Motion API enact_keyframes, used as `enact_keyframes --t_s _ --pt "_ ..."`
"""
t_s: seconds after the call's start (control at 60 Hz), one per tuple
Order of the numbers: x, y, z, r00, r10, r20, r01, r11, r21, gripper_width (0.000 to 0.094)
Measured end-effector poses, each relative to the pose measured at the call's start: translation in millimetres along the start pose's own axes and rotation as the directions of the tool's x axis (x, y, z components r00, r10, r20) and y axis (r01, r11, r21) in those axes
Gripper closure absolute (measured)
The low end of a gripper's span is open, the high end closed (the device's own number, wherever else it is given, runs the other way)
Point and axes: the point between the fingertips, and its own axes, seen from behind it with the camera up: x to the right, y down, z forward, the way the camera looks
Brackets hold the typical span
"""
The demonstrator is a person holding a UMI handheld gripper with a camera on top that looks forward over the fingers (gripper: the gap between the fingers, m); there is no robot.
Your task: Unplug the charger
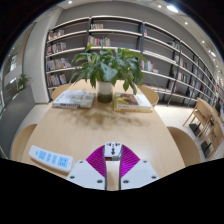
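**White charger pinched between magenta pads, wooden table, library setting**

White charger, small and blocky, with a dark mark on its upper face; set squarely between the two fingertips, at the very front of the gripper; both magenta pads closed in against its sides, no gap discernible on either flank; fingers thus narrowed and pinching the charger, not spread. Socket or cable beneath the charger: hidden by the fingers, cannot tell.

Pale wooden table, round-cornered, stretching ahead of the fingers; white power strip lying flat on the table surface, off to the left of the gripper and near it, angled, with a row of sockets on top.

Beyond the fingers, at the far side of the table: potted plant, broad green leaves, in a light pot, upright; stack of books just left of the pot; another book lying just right of it.

Wooden chairs at the right of the table; bookshelves filled with volumes across the background wall; ceiling lights above.
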Motion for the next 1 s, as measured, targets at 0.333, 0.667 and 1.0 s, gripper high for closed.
enact_keyframes --t_s 0.333,0.667,1.0 --pt "-8.7 63.9 20.6 0.999 -0.025 0.048 0.031 0.990 -0.138 0.0625" --pt "-8.3 -66.3 -93.9 1.000 0.012 0.026 -0.016 0.990 0.137 0.0214" --pt "-21.5 -46.0 -213.2 0.999 0.041 0.036 -0.046 0.987 0.156 0.0216"
